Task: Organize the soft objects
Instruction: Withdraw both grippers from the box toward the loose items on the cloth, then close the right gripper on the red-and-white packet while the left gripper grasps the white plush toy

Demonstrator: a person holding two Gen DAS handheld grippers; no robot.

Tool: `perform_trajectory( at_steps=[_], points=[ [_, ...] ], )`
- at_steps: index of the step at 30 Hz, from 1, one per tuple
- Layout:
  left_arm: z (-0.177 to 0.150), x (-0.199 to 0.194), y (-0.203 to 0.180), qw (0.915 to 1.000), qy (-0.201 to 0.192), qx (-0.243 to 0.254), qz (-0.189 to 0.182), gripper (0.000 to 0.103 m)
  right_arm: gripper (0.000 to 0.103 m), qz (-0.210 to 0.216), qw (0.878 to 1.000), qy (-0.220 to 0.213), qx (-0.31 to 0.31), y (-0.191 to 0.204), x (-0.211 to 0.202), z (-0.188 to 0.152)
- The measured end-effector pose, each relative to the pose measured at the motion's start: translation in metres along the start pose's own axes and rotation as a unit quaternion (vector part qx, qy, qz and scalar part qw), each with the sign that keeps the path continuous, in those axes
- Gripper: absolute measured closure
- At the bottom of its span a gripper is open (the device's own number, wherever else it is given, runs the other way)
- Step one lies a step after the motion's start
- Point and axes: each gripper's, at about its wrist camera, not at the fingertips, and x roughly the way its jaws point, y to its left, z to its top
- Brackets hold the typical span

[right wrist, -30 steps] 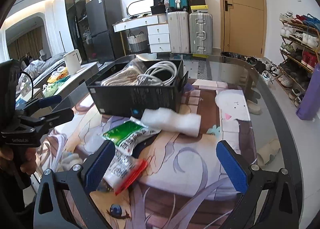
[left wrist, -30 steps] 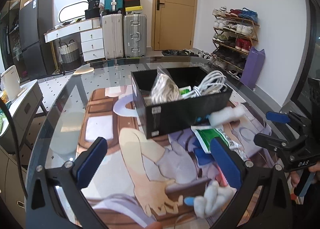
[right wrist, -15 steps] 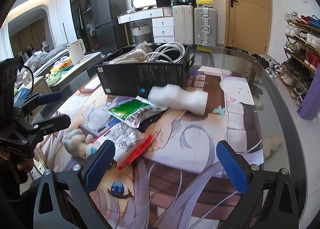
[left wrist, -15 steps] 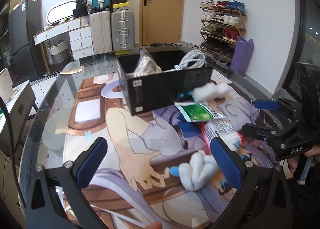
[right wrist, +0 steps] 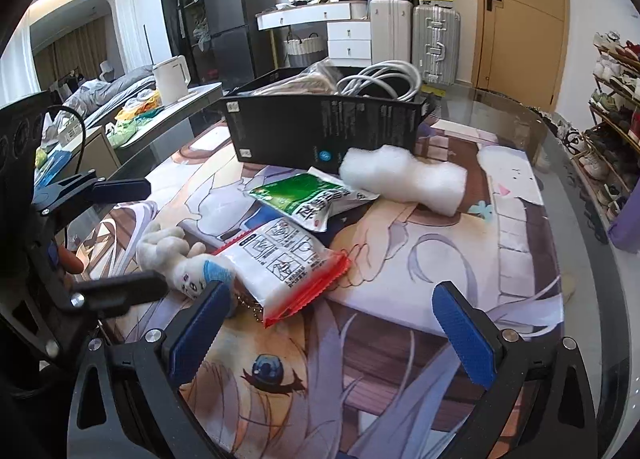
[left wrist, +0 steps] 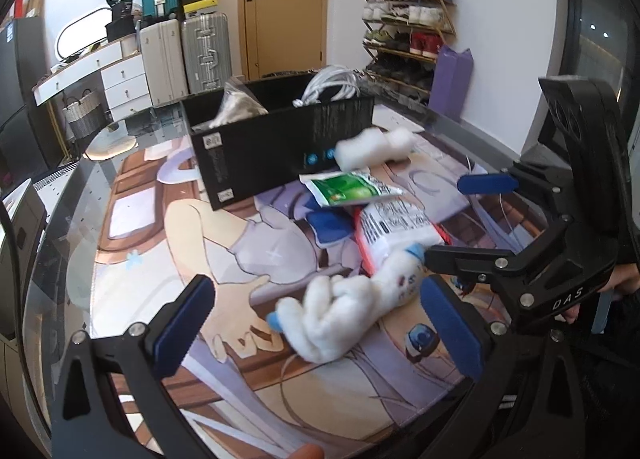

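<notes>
— What do my hand-held grippers have?

— Nothing. My left hand-held gripper (left wrist: 316, 323) is spread wide, low over the plush (left wrist: 344, 315), which lies on the tabletop (left wrist: 132, 215) mat between its pads without touching them. My right hand-held gripper (right wrist: 332, 333) is just as wide, empty.

— And the rest?

— The red-edged packet (right wrist: 288, 259) overlaps the plush's head. The green packet (right wrist: 308, 199) lies beyond it, the foam (right wrist: 404, 177) against the black box (right wrist: 324, 129), which holds cables (right wrist: 380, 81).

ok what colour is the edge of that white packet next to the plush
Red, a crimped seal on the white packet beside the plush toy; clearest in the right wrist view.
</notes>
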Motion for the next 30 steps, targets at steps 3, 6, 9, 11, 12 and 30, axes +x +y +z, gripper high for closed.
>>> perform_trajectory(
  at_steps=[3,6,9,11,12,30],
  points=[
    [-0.003,0.005,-0.001,0.9999,0.011,0.008,0.002,0.0,0.001,0.004,1.0,0.005,-0.009,0.005,0.004,0.002],
    [-0.006,0.009,-0.002,0.9997,0.021,0.013,0.009,0.0,0.001,0.006,1.0,0.009,-0.013,0.008,0.009,0.004],
    [-0.008,0.011,0.004,0.9993,0.03,0.009,0.021,0.0,0.001,0.009,1.0,0.013,-0.012,0.01,0.013,0.006],
    [-0.008,0.011,0.011,0.9991,0.031,0.0,0.028,0.0,0.001,0.008,1.0,0.015,-0.013,0.011,0.015,0.009],
    [-0.008,0.011,0.014,0.999,0.032,-0.005,0.03,0.0,0.001,0.008,1.0,0.016,-0.013,0.011,0.016,0.009],
    [-0.009,0.014,0.043,0.9963,0.042,-0.047,0.059,0.0,0.001,-0.004,0.999,0.041,-0.027,0.017,0.035,0.019]
  ],
)
